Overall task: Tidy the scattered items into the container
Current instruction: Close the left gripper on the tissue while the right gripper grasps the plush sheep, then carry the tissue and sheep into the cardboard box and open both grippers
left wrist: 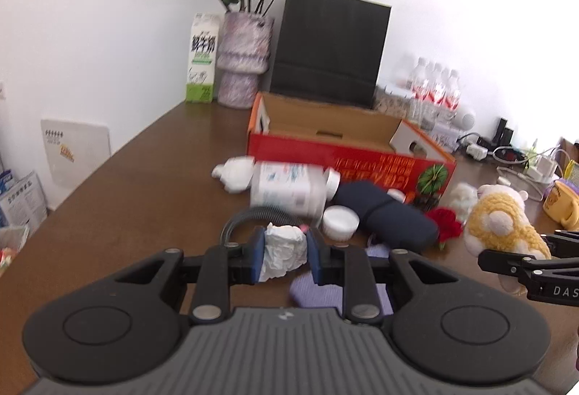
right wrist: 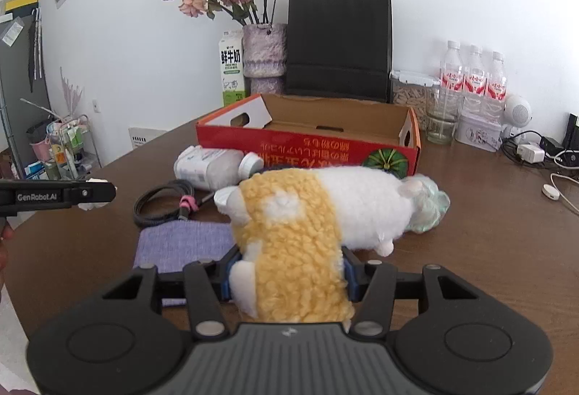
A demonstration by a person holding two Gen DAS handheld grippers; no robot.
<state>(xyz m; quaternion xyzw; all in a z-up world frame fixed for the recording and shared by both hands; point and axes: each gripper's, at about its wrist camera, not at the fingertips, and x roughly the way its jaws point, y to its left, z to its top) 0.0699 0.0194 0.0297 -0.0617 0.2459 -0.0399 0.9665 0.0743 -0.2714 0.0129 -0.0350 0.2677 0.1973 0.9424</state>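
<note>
My left gripper (left wrist: pixel 285 255) is shut on a crumpled white paper wad (left wrist: pixel 284 253), held just above the brown table. My right gripper (right wrist: pixel 289 272) is shut on a yellow-and-white plush toy (right wrist: pixel 300 232), lifted slightly off the table; the same plush toy (left wrist: pixel 503 225) shows at the right in the left wrist view. The open red cardboard box (left wrist: pixel 347 148) stands behind the clutter, also seen as the red box (right wrist: pixel 307 141). In front of it lie a white plastic bottle (left wrist: pixel 289 188), a second paper wad (left wrist: pixel 235 174), a dark blue pouch (left wrist: pixel 391 217), a small white jar (left wrist: pixel 340 221), a coiled cable (right wrist: pixel 163 203) and a purple cloth (right wrist: pixel 184 246).
A black paper bag (left wrist: pixel 329 43), a vase of dried roses (left wrist: pixel 242 58) and a milk carton (left wrist: pixel 201 58) stand behind the box. Water bottles (right wrist: pixel 474 83), a glass (right wrist: pixel 439 127), chargers and cords (right wrist: pixel 532 152) crowd the far right. A yellow mug (left wrist: pixel 564 206) is at the right edge.
</note>
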